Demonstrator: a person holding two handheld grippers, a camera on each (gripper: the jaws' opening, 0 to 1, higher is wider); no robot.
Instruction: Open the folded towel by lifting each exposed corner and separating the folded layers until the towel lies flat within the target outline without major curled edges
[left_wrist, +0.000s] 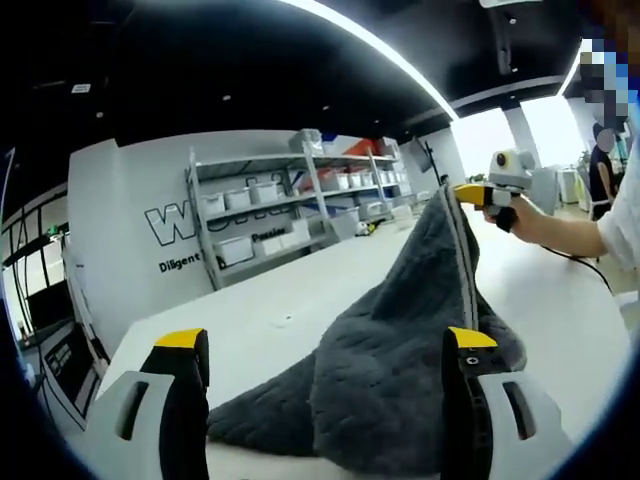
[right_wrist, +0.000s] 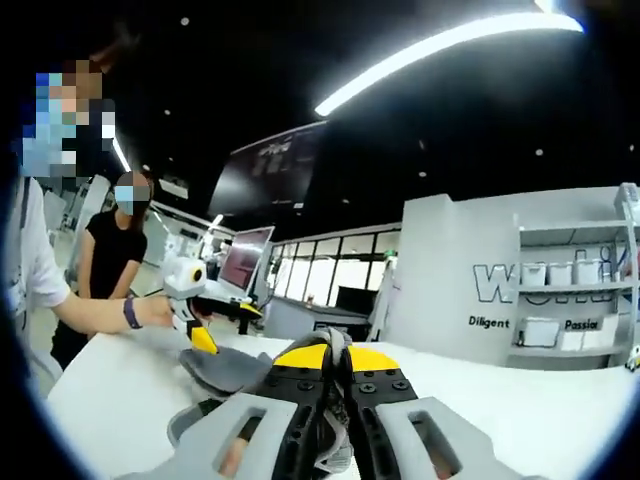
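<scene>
My right gripper (right_wrist: 330, 365) is clamped on a corner of the grey towel (left_wrist: 400, 340), holding it high so the folded layers hang apart above the white table (left_wrist: 290, 300). My left gripper (left_wrist: 325, 350) waits with jaws spread, ready to take the lower edge.

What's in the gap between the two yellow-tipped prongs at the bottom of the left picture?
In the left gripper view, the left tool stands open; between its prongs lie the grey fluffy towel and bare white table.
</scene>
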